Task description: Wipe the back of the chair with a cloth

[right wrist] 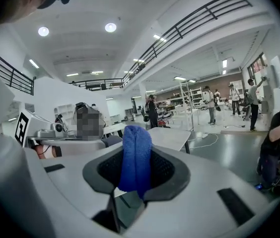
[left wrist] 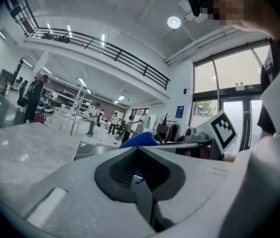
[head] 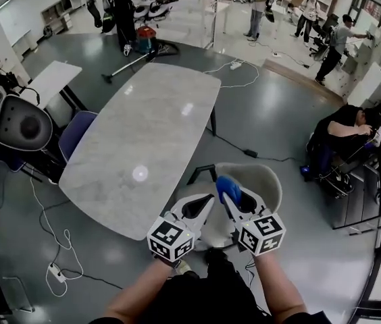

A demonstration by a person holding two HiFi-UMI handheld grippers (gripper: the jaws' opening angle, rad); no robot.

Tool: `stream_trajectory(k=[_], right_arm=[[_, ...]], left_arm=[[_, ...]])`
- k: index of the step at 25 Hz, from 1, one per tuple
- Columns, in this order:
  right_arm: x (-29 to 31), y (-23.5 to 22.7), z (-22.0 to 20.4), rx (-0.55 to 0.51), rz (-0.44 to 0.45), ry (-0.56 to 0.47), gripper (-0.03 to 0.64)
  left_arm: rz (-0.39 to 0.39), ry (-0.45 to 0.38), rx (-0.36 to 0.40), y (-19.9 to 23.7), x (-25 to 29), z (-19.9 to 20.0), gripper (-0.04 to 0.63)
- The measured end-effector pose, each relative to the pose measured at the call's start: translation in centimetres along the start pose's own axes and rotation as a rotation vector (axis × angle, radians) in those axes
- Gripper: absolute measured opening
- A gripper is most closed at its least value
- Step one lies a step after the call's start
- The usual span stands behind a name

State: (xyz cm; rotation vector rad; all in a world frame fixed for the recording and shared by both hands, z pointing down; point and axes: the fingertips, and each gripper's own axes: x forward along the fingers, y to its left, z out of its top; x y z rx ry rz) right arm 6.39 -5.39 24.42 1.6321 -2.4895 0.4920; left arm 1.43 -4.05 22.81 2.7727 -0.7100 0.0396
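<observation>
A beige chair (head: 266,181) stands just below my hands, beside the near end of the marble table (head: 143,140). My right gripper (head: 234,198) is shut on a folded blue cloth (head: 227,187), which sticks out past the jaws above the chair. In the right gripper view the blue cloth (right wrist: 136,157) stands upright between the pads of the right gripper (right wrist: 132,182). Close to its left, my left gripper (head: 200,206) is shut and holds nothing. The left gripper view shows its jaws (left wrist: 141,175) pressed together, with the blue cloth (left wrist: 139,139) just beyond them.
A purple chair (head: 75,135) is tucked at the table's left side. Cables and a power strip (head: 55,272) lie on the grey floor at the left. A person sits bent over at a desk on the right (head: 346,132). A vacuum cleaner (head: 146,39) and several people stand far back.
</observation>
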Motion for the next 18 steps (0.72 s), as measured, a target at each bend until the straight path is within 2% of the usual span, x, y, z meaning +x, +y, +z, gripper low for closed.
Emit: stream_trajectory(k=[8, 18], right_arm=[[-0.4, 3.1, 2.8, -0.029, 0.017, -0.055, 0.12], [-1.5, 5.0, 2.5, -0.037, 0.021, -0.062, 0.12]], left_arm=[[0.055, -0.061, 0.04, 0.8, -2.3, 3.7, 0.008], [0.05, -0.057, 0.035, -0.3, -3.6, 3.3, 0.008]])
